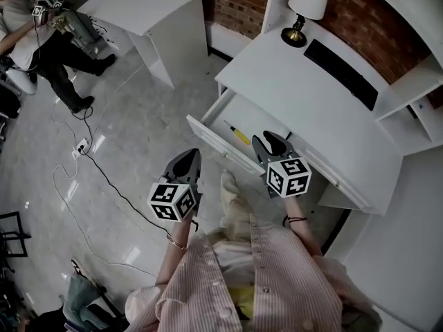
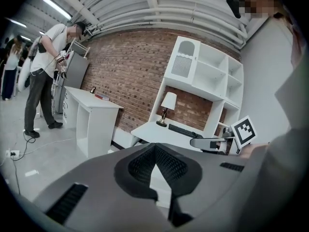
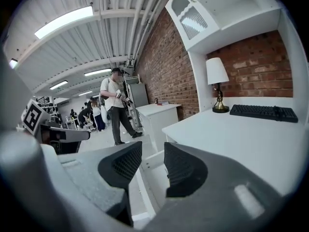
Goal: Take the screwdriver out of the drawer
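A screwdriver with a yellow handle lies inside the open drawer of the white desk. My right gripper hovers over the drawer's near right part, just right of the screwdriver and apart from it. Its jaws stand open with nothing between them. My left gripper hangs in front of the drawer's front panel, over the floor. Its pads meet at the tips and hold nothing. Neither gripper view shows the screwdriver.
A lamp and a black keyboard sit on the desk top, with shelves behind. A second white table stands at the back left. A person works at the far left. Cables trail across the floor.
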